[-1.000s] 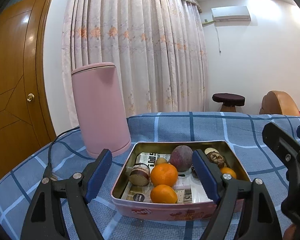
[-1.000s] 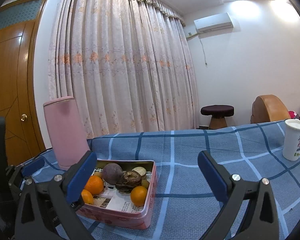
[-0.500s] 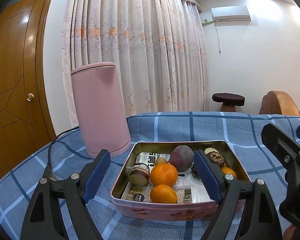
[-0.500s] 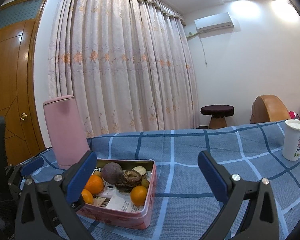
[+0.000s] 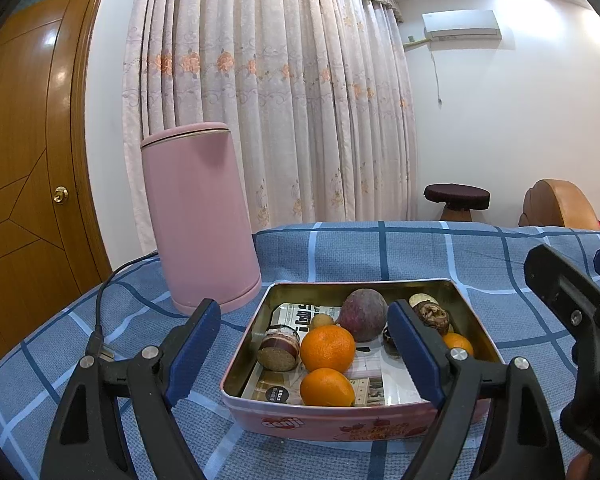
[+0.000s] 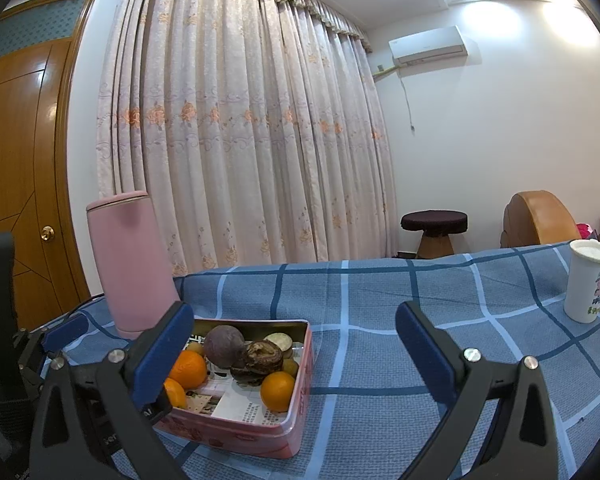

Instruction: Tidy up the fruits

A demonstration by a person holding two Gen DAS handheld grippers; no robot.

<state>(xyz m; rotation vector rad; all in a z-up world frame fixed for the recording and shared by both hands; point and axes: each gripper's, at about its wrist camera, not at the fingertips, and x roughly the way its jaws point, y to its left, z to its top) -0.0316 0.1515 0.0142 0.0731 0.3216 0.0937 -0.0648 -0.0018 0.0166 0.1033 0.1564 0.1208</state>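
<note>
Blue checked cloth (image 6: 380, 360) covers the table, and over the last second almost nothing on it has shifted: the left gripper (image 5: 304, 344) has only dipped a touch toward the tin (image 5: 328, 420), so I'd judge neither hand has committed to a fruit. Both the left gripper and the right gripper (image 6: 296, 352) hang with fingers spread wide, holding nothing. Behind the tin stands a pink canister (image 5: 200, 216); far to its right, a white cup (image 6: 590, 284). Inside the tin, on printed paper, lie a purple fruit (image 5: 362, 314), three oranges (image 5: 327, 348), a brown knobbly lump (image 6: 260, 358) and a small jar (image 5: 279, 347). Whether they are sorted or awaiting sorting, I can't tell.
</note>
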